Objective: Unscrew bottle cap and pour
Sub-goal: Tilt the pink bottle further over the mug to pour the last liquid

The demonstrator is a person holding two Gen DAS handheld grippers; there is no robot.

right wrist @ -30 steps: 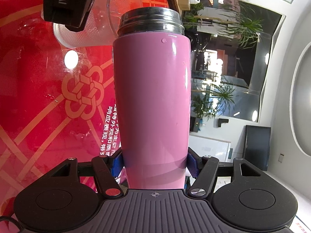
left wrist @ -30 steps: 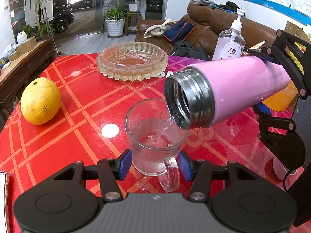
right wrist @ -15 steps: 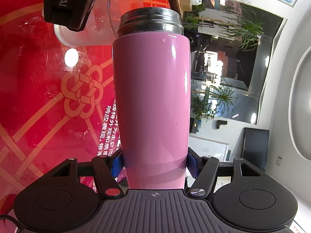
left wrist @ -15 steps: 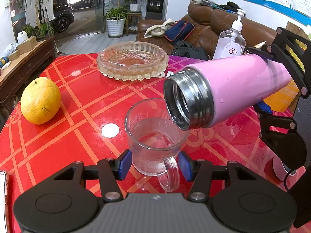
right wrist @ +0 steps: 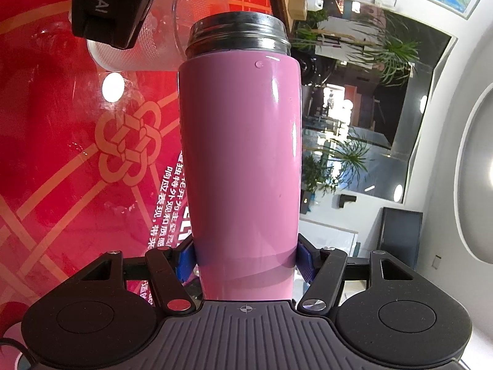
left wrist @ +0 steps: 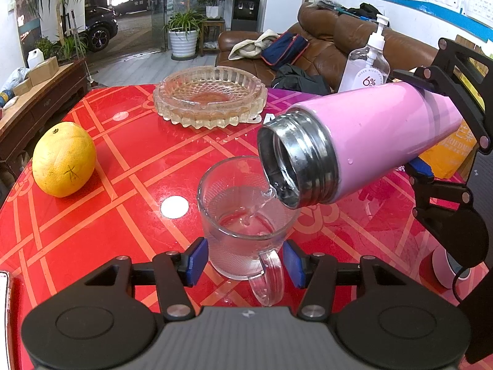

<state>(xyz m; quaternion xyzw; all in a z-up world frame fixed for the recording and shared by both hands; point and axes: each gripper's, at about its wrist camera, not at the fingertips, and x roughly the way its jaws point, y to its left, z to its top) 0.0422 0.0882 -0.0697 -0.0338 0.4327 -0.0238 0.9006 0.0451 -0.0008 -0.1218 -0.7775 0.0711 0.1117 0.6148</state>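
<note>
Clearly the right gripper (right wrist: 246, 254) has a firm hold of the pink bottle (left wrist: 379, 137): its blue pads (right wrist: 184, 260) press against both sides of the body near the base, the jaws no wider than the bottle itself. The bottle is tipped with its uncapped steel mouth (left wrist: 282, 166) lowest, hanging over the far rim of the glass mug (left wrist: 243, 225), and a thin stream of water (left wrist: 262, 202) runs from the lip into the mug, which already holds some water. The left gripper (left wrist: 243, 262) sits low at the near edge of the table (left wrist: 92, 231), its blue pads (left wrist: 197, 260) flanking the base of the mug, the mug's handle pointing back toward the camera between them; the jaws stand about as close as the mug allows, though a sliver of red tabletop seems to show on each side, so from the left wrist view I cannot tell whether the pads actually press the glass (the fisheye bends things here). The mug stands upright near the middle of the table's near half. Toward the left edge rests a yellow pomelo (left wrist: 64, 158), well apart from the mug, and toward the far edge sits a cut-glass ashtray (left wrist: 210, 95). Beyond the bottle, near the far right edge, stands a pump bottle of sanitiser (left wrist: 368, 66). From the right wrist view the mug (right wrist: 172, 30) shows just past the bottle's mouth, partly hidden by the dark body of the left gripper.
</note>
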